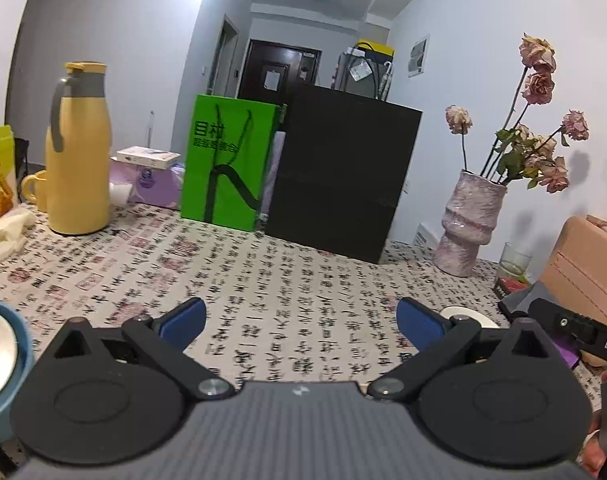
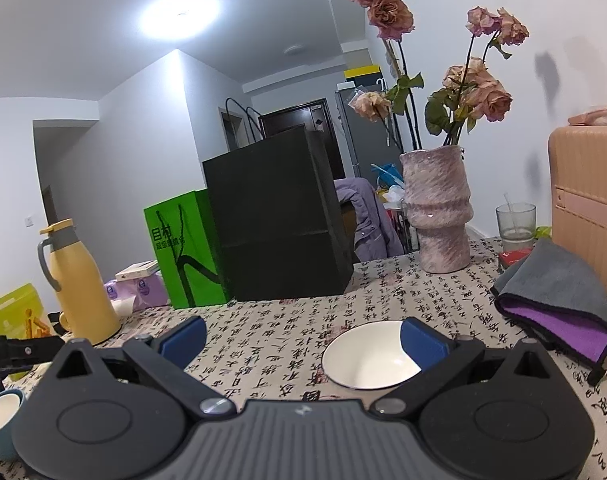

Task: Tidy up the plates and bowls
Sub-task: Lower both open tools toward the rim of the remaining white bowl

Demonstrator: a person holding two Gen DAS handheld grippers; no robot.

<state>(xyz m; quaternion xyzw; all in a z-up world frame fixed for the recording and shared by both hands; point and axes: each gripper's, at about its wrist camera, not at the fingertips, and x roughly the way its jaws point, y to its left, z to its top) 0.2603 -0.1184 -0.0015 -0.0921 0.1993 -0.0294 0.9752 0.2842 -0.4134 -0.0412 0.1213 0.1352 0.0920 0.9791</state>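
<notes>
A white bowl (image 2: pixel 367 358) sits on the calligraphy tablecloth, just ahead of my right gripper (image 2: pixel 301 340), partly behind its right blue pad (image 2: pixel 421 346). The right gripper is open and empty. A blue bowl with a white inside (image 2: pixel 1 420) sits at the far left; it also shows in the left wrist view (image 1: pixel 3 364). My left gripper (image 1: pixel 301 320) is open and empty above bare cloth. The white bowl's rim (image 1: pixel 469 316) peeks out behind its right finger.
A yellow thermos (image 1: pixel 77 148), green bag (image 1: pixel 227 164) and black bag (image 1: pixel 339 176) stand at the back. A pink vase of dried roses (image 2: pixel 439 208), a glass (image 2: pixel 515 220), a grey-purple cloth (image 2: pixel 559 308) and a pink case (image 2: pixel 587 208) are at right.
</notes>
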